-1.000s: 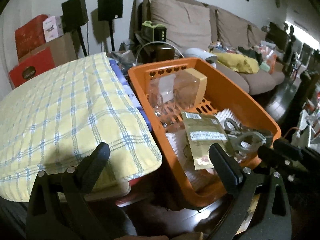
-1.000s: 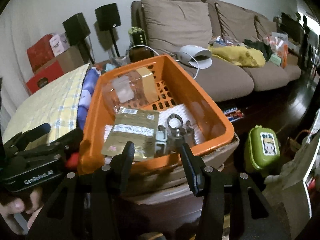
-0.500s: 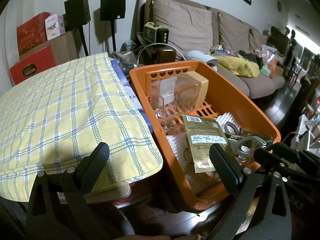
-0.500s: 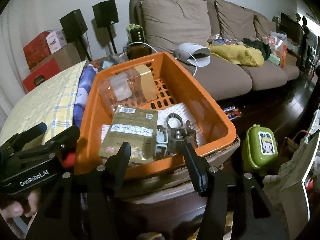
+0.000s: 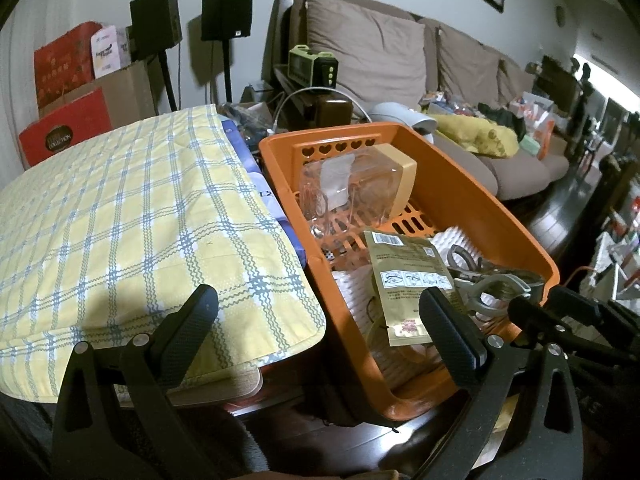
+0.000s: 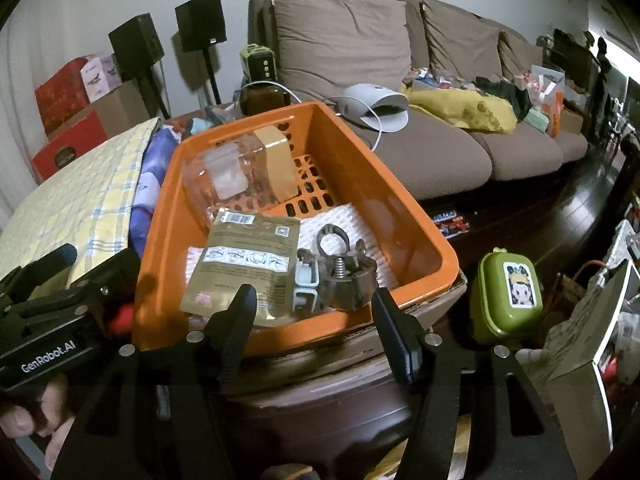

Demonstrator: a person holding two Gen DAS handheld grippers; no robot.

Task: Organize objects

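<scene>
Right wrist view: the orange basket sits on a cardboard box, its far wall pierced with heart-shaped holes and its floor slotted. Inside, a clear plastic jar with a tan lid lies on its side at the far end; nearer, a gold foil pouch with a barcode label and a row of printed pictograms lies flat over white ribbed padding, and just right of the pouch rests a grey metal clamp with a spring and a ring-shaped end. The right gripper hovers at the basket's near rim with its fingers spread wide, holding nothing. The left gripper is seen at the left, beside the basket. In the left wrist view, the left gripper is also wide open and empty, straddling the gap between a yellow plaid cloth on the left and the basket on the right. A green case with a cartoon sticker stands to the right of the basket, and a brown sofa fills the far side.
</scene>
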